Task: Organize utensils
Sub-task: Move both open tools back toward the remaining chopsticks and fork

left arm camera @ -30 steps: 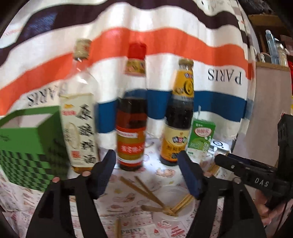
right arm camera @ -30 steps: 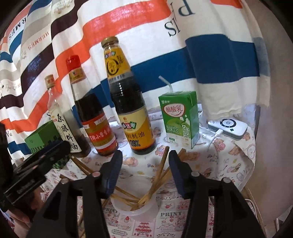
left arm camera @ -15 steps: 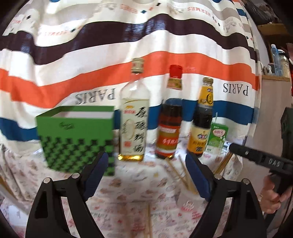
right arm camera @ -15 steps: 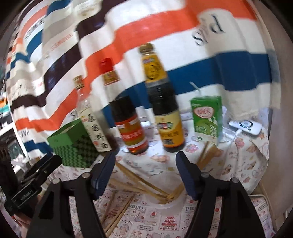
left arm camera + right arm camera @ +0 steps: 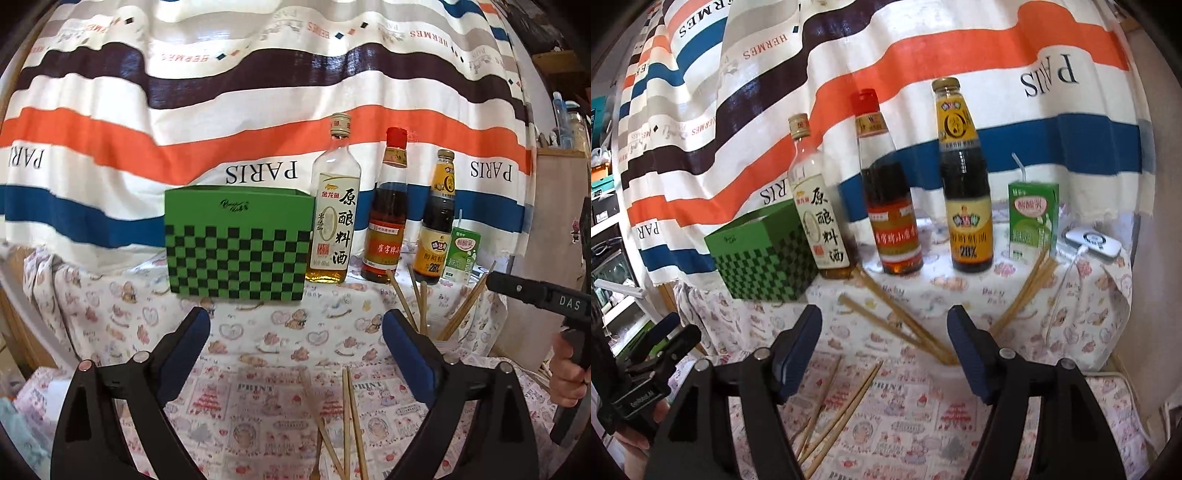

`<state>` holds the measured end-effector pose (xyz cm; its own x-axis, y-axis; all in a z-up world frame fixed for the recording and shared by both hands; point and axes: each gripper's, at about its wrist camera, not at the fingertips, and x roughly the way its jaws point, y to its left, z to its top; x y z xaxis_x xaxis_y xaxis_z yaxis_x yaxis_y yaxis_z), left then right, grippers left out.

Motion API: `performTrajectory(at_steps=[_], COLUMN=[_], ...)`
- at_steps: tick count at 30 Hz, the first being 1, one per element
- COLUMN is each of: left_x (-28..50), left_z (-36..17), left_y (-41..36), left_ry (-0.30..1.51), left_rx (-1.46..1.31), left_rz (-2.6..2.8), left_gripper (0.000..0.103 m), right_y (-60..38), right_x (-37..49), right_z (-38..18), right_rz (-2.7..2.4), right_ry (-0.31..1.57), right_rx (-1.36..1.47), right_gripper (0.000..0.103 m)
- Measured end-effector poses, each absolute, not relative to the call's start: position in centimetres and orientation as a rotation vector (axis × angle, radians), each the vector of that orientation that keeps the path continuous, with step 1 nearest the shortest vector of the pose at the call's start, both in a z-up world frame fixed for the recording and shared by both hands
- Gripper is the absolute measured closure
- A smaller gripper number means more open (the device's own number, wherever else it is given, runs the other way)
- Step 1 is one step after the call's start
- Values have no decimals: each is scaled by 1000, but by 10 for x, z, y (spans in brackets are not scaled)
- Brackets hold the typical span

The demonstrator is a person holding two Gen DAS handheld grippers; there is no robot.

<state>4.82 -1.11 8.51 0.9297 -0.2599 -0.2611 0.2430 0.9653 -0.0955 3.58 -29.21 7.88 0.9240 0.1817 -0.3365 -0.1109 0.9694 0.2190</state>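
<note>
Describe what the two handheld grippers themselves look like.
Both the left gripper and right gripper have black plastic forked arms with silver rivets and dark blue padded fingers. White "DAS" lettering marks the right one's side. No cables or sleeves show.

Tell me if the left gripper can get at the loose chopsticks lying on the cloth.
Probably yes. The left gripper has empty jaws, just opened wide, and the loose chopsticks lie flat just ahead and below with nothing over them.

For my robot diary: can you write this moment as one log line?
left gripper: open, empty, jaws just widened | right gripper: open, empty | loose chopsticks: on tablecloth | cup: holds chopsticks
</note>
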Motion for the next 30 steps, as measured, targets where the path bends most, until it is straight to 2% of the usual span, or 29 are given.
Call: performTrajectory(at_steps=[5, 14, 15, 20, 21, 30], left_x=[24, 13, 15, 28, 30, 35], left_z=[72, 45, 40, 20, 18, 3], left_y=[-1, 3, 2, 7, 9, 14], left_ry=[238, 240, 248, 325, 331, 367], left_rx=[-84, -86, -85, -136, -156, -147], left_rz=[-241, -223, -220, -227, -212, -141], left_gripper=[0, 0, 0, 0, 0, 0], right_y=[-295, -289, -288, -290, -291, -296], right_x=[23, 19, 20, 30, 32, 35], right_z=[64, 31, 27, 8, 5, -4], right_rz=[139, 125, 125, 78, 58, -13], right_ry=[382, 396, 404, 442, 444, 434], right_rx=[224, 216, 215, 186, 176, 163], right_gripper=[35, 31, 30, 9, 1, 0])
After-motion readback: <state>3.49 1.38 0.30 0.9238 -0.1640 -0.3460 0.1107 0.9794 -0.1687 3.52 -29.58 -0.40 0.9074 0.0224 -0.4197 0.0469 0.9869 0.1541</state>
